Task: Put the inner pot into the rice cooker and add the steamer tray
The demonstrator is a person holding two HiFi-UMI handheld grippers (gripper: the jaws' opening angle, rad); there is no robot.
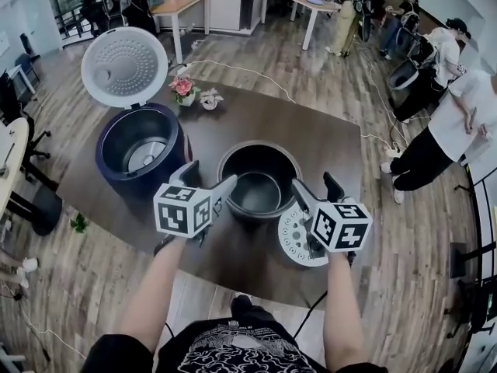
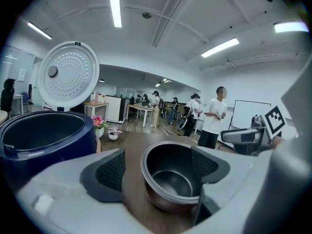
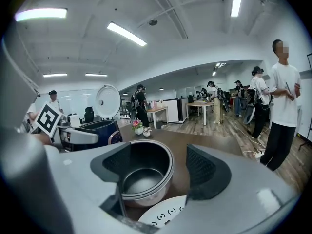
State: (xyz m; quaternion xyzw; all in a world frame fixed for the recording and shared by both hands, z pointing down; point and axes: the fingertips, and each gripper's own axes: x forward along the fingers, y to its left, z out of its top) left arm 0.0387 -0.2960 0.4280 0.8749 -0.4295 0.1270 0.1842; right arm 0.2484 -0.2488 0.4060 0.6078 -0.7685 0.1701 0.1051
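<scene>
The dark metal inner pot [image 1: 260, 179] stands empty on the brown table [image 1: 318, 127], right of the dark blue rice cooker [image 1: 140, 150], whose white lid [image 1: 124, 66] is tipped up. The white perforated steamer tray [image 1: 297, 238] lies flat at the pot's front right. My left gripper [image 1: 208, 181] is open at the pot's left rim. My right gripper [image 1: 316, 190] is open at its right rim, above the tray. In the left gripper view the pot [image 2: 173, 174] sits between the open jaws, beside the cooker [image 2: 44, 140]. The right gripper view shows the pot [image 3: 144, 172] and tray [image 3: 165, 218].
A small pot of pink flowers [image 1: 184, 90] and a white vase [image 1: 210, 99] stand at the table's far side behind the cooker. People [image 1: 458, 123] stand to the right of the table, and cables [image 1: 256, 72] run across the wooden floor.
</scene>
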